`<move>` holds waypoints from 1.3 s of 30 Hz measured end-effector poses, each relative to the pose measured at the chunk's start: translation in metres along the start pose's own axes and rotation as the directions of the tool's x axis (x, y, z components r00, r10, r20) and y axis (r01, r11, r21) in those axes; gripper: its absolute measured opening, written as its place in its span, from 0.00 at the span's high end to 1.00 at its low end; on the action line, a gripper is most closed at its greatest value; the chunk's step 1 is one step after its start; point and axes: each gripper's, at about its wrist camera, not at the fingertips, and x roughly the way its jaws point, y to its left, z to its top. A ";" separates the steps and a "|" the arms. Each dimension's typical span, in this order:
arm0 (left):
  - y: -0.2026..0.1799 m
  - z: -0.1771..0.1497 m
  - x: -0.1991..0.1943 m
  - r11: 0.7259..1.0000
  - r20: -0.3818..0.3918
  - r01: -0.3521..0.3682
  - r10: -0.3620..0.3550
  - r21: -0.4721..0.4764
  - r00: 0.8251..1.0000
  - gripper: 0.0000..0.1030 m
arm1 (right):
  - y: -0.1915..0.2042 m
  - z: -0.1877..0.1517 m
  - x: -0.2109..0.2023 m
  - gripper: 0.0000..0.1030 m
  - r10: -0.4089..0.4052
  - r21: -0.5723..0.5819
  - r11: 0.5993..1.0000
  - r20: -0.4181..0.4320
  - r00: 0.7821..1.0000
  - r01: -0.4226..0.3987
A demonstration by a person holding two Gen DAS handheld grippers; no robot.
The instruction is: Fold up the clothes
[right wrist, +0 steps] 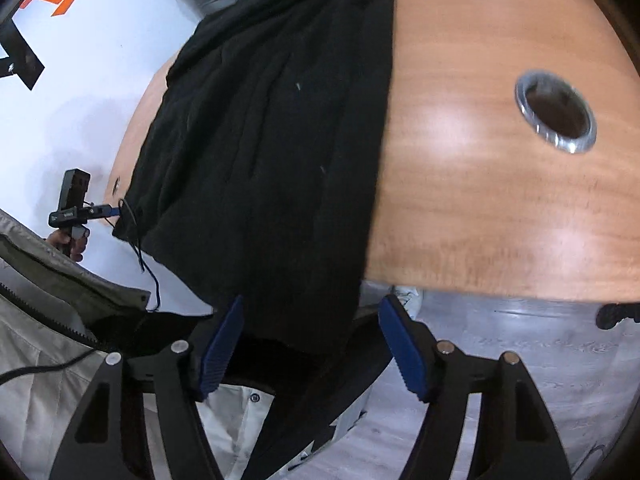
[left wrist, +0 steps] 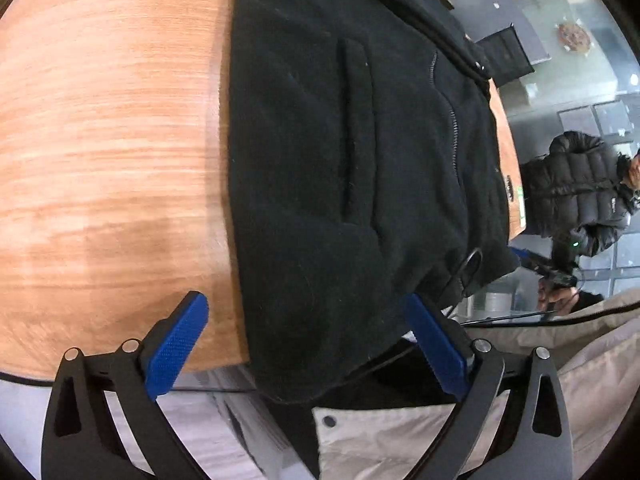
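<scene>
A black fleece jacket (left wrist: 340,160) with a zip and a slit pocket lies on the wooden table (left wrist: 100,140), its near hem hanging over the table's front edge. My left gripper (left wrist: 308,308) is open, its blue pads either side of the hem, not closed on it. In the right wrist view the same jacket (right wrist: 272,160) lies folded lengthwise, hem over the edge. My right gripper (right wrist: 312,312) is open, with the hem between its pads. The other gripper (right wrist: 76,208) shows small at the jacket's far left.
A round metal-rimmed cable hole (right wrist: 556,112) sits in the table right of the jacket. My beige coat (left wrist: 440,432) fills the bottom of both views. A person in a black puffer jacket (left wrist: 580,188) stands beyond the table. Grey floor (right wrist: 520,360) lies below the edge.
</scene>
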 end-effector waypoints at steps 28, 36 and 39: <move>-0.011 0.008 0.009 0.994 -0.058 0.084 -0.089 -0.072 0.994 0.89 | 0.022 0.068 0.028 0.91 0.207 -0.028 0.978 -0.002 0.978 -0.207; -0.044 0.015 -0.038 0.935 0.061 0.327 -0.322 -0.137 0.945 0.90 | 0.077 0.107 -0.059 0.92 0.226 -0.204 0.960 0.151 0.962 -0.193; -0.062 0.028 -0.057 0.895 0.174 0.411 -0.383 -0.174 0.907 0.90 | 0.095 0.134 -0.083 0.92 0.262 -0.271 0.941 0.207 0.943 -0.202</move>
